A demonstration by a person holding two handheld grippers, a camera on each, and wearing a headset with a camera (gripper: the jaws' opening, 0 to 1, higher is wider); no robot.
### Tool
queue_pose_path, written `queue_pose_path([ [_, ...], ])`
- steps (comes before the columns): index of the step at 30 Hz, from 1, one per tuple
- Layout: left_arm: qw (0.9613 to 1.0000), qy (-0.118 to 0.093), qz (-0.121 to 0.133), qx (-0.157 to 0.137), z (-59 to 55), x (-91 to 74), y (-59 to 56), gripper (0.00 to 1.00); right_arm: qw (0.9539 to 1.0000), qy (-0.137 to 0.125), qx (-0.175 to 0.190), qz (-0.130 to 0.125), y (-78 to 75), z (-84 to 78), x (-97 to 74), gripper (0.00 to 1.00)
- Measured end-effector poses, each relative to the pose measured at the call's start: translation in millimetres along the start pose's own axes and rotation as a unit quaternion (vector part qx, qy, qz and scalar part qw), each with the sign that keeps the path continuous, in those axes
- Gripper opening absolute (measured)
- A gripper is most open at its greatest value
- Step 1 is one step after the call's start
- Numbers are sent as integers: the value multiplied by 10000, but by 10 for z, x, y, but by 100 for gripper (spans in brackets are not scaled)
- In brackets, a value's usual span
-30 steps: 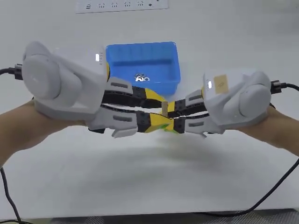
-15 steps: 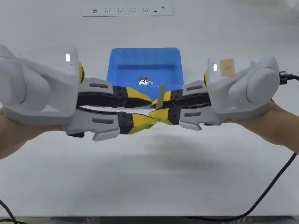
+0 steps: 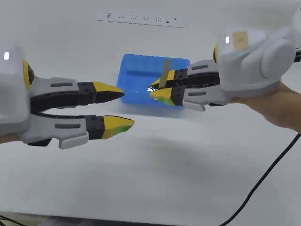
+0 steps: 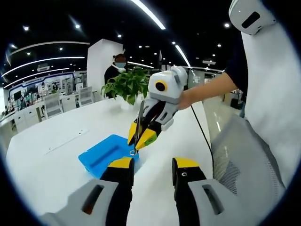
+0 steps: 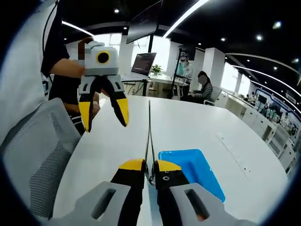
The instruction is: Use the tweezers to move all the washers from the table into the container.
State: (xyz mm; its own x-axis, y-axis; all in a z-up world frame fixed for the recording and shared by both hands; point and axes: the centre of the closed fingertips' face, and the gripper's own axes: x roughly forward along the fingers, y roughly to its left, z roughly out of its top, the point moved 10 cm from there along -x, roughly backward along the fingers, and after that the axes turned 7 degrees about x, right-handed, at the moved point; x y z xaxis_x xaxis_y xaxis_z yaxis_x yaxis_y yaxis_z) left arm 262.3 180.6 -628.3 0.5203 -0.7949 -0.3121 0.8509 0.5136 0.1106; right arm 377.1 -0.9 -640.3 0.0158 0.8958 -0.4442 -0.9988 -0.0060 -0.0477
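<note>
My right gripper (image 3: 159,94) is shut on the thin tweezers (image 3: 164,74) and hovers over the near edge of the blue container (image 3: 141,70). Something small and shiny (image 3: 150,88) glints at the tweezers' lower end; I cannot tell whether it is a washer held or one lying in the container. My left gripper (image 3: 123,109) stands open and empty to the left of the container. In the left gripper view my own jaws (image 4: 154,165) are apart, facing the right gripper (image 4: 143,136) and the container (image 4: 106,155). In the right gripper view the tweezers (image 5: 149,136) rise from my shut jaws (image 5: 150,165).
A white power strip (image 3: 141,19) lies at the table's far side. A black cable (image 3: 263,183) trails off the front right edge. The right gripper view takes in the open left gripper (image 5: 103,110), the container (image 5: 190,172) and a mesh chair (image 5: 33,155).
The two grippers were together at the tweezers; now the left has opened and drawn away to the left, while the right keeps the tweezers over the container. The head camera has shifted too.
</note>
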Motion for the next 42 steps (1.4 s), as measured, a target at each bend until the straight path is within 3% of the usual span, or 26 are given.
queue_pose_path([
  [10, 9988, 55, 440, -186, -24, -234, 7, 62, 9998, -82, -39, -161, -323, 113, 128, 9],
  [20, 9921, 92, 1173, -447, -111, -340, 111, 100, 9998, 30, -24, -192, -582, 47, 306, 9],
  [24, 9917, 247, 1176, -451, -134, -348, 134, 100, 9998, 124, 21, -133, -633, -42, 412, 9],
  [33, 9901, 333, 1259, -527, -176, -391, 160, 100, 9993, 335, 166, -31, -696, -295, 670, 9],
  [36, 9895, 462, 1266, -522, -208, -411, 148, 100, 9992, 329, 235, -14, -692, -357, 711, 9],
  [42, 9886, 511, 1291, -581, -232, -423, 140, 100, 9988, 433, 232, -53, -673, -438, 737, 10],
])
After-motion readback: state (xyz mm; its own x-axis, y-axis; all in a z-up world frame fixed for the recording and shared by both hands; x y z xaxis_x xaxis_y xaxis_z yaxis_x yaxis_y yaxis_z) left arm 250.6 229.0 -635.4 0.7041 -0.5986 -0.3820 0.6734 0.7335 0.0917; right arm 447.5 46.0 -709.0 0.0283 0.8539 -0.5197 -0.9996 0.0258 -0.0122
